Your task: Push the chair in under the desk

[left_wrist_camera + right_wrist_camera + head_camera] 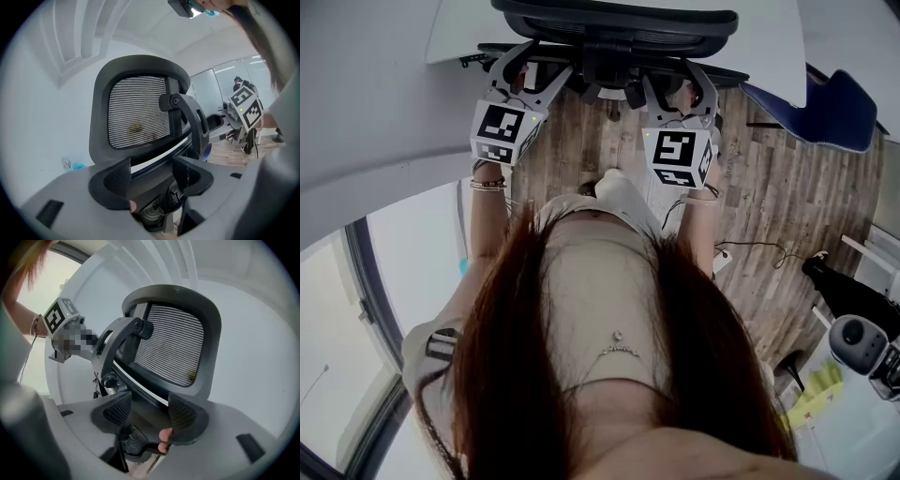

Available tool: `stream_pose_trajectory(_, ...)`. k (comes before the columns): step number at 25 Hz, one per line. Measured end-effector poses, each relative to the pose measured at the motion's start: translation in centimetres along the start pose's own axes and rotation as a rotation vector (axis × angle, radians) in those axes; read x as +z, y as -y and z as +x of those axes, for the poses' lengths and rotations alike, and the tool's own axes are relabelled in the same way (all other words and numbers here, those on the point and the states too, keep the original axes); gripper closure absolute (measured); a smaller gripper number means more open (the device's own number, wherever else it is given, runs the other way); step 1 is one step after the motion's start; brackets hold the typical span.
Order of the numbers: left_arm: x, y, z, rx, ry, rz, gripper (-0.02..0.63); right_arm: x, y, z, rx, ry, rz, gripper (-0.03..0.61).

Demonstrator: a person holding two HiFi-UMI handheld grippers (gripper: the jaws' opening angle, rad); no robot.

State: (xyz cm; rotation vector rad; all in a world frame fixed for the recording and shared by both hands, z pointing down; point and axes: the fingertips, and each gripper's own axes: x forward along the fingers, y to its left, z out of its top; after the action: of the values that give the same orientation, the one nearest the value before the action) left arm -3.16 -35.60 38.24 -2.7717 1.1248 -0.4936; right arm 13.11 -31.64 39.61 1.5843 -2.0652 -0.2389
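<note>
Black chair point(136, 112), fingers point(115, 176) apart astride it (left gripper point(151, 173), right gripper point(150, 411))

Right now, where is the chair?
In the head view the chair is top centre, in front of the white desk, with the left hand-held gripper and right hand-held gripper at its back.

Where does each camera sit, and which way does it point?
Head view: on the person's head, facing steeply down; hair, arms, left gripper, right gripper show.
Left gripper view: on the left gripper, facing the chair; its open jaws show.
Right gripper view: on the right gripper, facing the chair; open jaws, fingertips show.
Shared: all see the chair; each gripper view sees the other's marker cube.
</note>
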Motion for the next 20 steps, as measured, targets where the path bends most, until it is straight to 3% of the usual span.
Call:
stream_pose_trajectory(10, 0.7, 0.5, -2.7, 0.041, 0.052, -0.019, 0.348, 0.1, -0.8, -1.6, -0.019, 0.003, 0.056, 0.333)
stream_pose_trajectory(20, 1.1, 1.7, -4.3, 0.034, 0.079, -0.048, 0.417, 1.0, -0.8, -4.1, -0.043, 0.042, 0.112, 0.369)
